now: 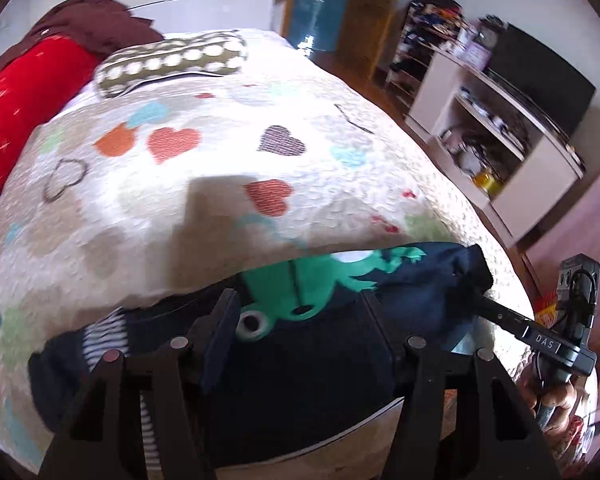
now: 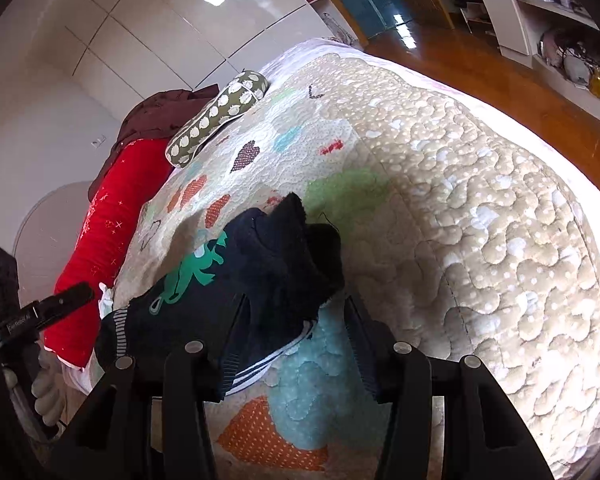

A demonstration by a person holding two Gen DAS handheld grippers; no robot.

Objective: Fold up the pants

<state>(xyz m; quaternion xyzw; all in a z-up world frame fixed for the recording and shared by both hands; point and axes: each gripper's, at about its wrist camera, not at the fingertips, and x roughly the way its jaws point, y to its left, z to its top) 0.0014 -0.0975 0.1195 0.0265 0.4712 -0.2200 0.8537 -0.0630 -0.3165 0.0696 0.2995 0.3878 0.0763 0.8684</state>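
Note:
Small navy pants (image 1: 308, 344) with a green frog print and striped cuffs lie bunched on the quilted bed near its front edge. My left gripper (image 1: 300, 312) is open, its fingers straddling the frog print. In the right wrist view the pants (image 2: 240, 276) lie left of centre. My right gripper (image 2: 296, 320) is open, with the left finger against the navy cloth and the right finger over the bare quilt. The right gripper's finger (image 1: 504, 314) also shows at the pants' right end in the left wrist view.
The heart-patterned quilt (image 1: 220, 184) covers the bed. A spotted olive pillow (image 1: 172, 64), a red bolster (image 1: 28, 112) and a brown cloth (image 1: 96, 20) lie at the head. Shelves (image 1: 496, 128) stand on the wooden floor (image 2: 480, 76) to the right.

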